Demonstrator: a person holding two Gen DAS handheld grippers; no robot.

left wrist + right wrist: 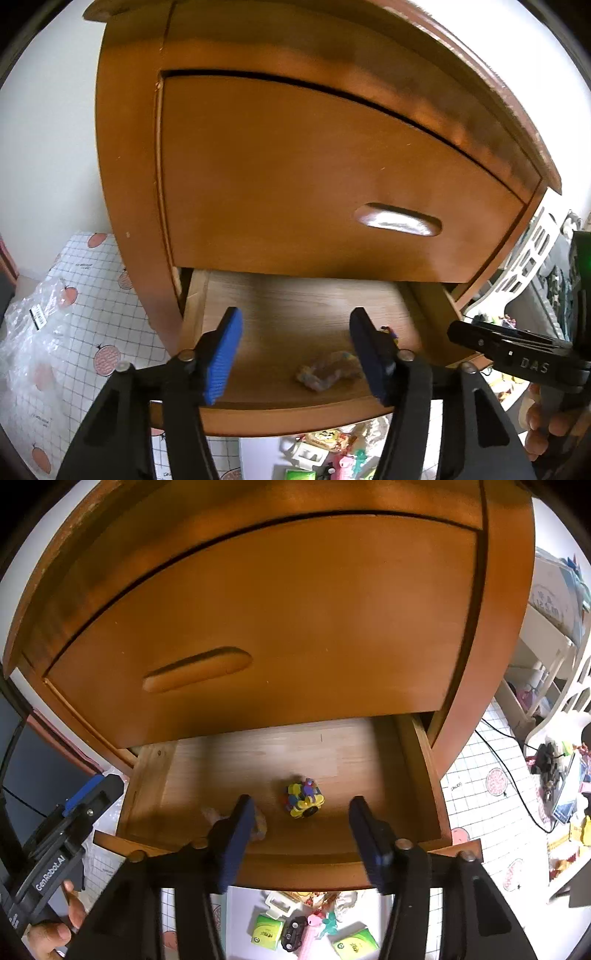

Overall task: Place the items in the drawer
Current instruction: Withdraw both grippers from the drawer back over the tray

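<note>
The lower drawer (pixel 295 415) (pixel 424 760) of a wooden cabinet stands pulled out. Inside it lie a multicoloured block toy (pixel 304 800) (pixel 390 331) and a pale crumpled wrapper (pixel 327 371) (pixel 258 825). My left gripper (pixel 295 356) hovers open over the drawer's front, with nothing between its blue pads. My right gripper (pixel 301 840) is open too, above the drawer's front edge, the toy just beyond its fingertips. Each gripper shows at the edge of the other's view, held by a hand (pixel 546 428) (pixel 51 930).
The upper drawer (pixel 332 177) (pixel 266 627) is closed, with a recessed handle (pixel 399 219). On the floor below lie several small items, green packets (pixel 266 930) and a pink toy (pixel 314 930). A clear plastic bag (pixel 33 332) sits left; white shelving (pixel 546 657) and cables stand right.
</note>
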